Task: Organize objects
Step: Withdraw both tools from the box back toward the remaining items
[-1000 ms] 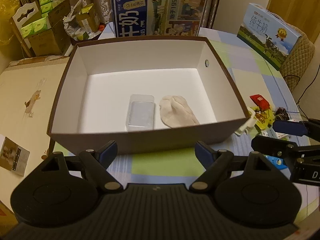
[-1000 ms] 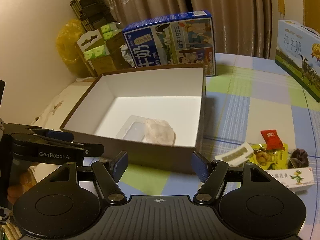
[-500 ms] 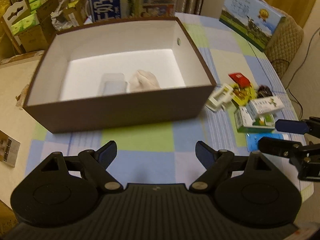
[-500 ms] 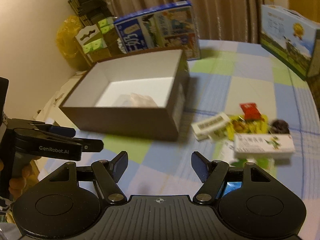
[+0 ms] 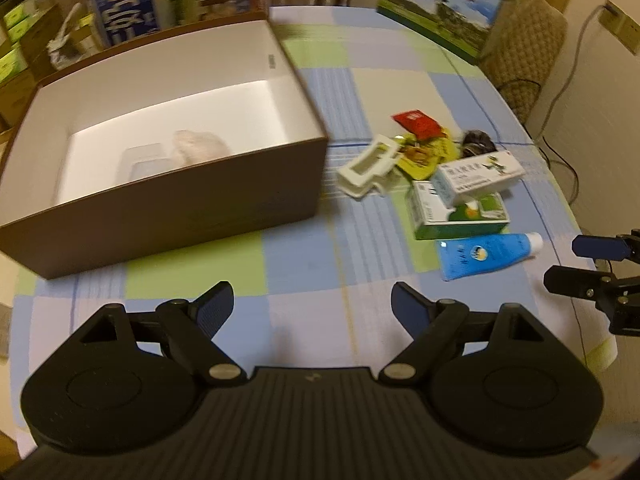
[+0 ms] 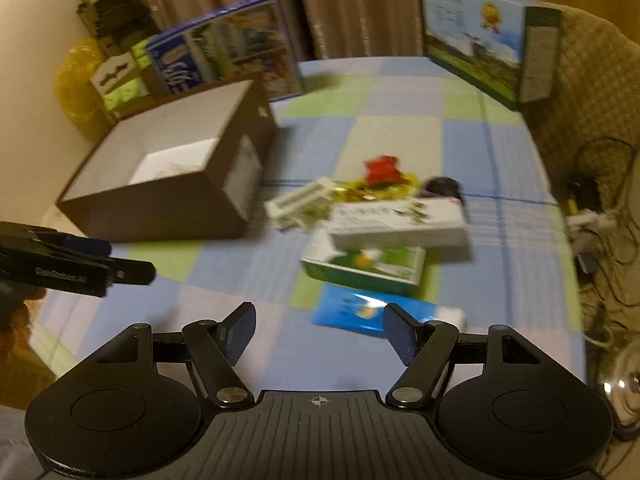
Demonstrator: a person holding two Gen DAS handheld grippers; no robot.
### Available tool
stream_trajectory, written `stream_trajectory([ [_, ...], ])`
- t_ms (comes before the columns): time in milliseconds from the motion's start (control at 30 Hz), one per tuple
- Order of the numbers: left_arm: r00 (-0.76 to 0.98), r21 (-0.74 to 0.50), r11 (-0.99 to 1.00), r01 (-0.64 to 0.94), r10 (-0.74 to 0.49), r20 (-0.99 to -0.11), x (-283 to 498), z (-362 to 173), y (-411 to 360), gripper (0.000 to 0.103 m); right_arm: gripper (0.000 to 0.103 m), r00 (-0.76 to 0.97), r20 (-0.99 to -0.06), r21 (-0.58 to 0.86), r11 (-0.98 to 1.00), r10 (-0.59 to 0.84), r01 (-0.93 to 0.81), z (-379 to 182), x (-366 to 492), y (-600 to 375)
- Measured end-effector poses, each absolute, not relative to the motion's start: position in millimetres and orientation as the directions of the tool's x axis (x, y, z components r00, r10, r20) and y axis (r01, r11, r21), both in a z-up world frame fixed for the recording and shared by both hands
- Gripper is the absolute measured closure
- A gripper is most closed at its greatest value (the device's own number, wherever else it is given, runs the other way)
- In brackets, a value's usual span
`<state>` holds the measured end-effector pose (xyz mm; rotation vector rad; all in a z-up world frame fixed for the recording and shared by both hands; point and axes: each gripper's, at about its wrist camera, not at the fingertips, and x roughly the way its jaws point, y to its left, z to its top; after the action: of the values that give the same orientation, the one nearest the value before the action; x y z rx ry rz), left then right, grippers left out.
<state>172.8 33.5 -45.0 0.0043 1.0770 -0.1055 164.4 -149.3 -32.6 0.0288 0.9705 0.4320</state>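
**Both grippers empty, pile waiting beside box**

Right gripper [image 6: 319, 330] hung with fingers spread, nothing between them; left gripper [image 5: 312, 304] likewise released. Nearest lay the blue squeeze tube [image 6: 374, 312] on the checked cloth surface [image 5: 304, 264]: likely soft and slippery, best pinched across the flat crimped end. Beyond it, two light, stiff cartons, a green-and-white box [image 6: 362, 268] under a white one [image 6: 400, 222]; grip the long sides. Farthest left stood the brown open cardboard box [image 5: 168, 208].

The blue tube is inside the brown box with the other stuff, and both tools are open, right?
Not quite. The left wrist view shows the blue tube lying on the checked tablecloth, outside the brown box, beside the green carton. Both the left tool and right tool are open.
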Motion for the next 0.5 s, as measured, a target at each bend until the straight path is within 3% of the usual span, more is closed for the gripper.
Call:
stream_trajectory([
  [300, 0.458, -0.054, 0.990, 0.128, -0.107, -0.882, 180, -56, 2, 0.019, 0.035, 0.491, -0.807, 0.188, 0.931, 0.329, -0.314, -49, 161, -189],
  [500, 0.461, -0.030, 0.996, 0.084, -0.065, -0.885, 186, -63, 4, 0.019, 0.035, 0.476, -0.811, 0.132, 0.899, 0.341, -0.418, -65, 177, -196],
])
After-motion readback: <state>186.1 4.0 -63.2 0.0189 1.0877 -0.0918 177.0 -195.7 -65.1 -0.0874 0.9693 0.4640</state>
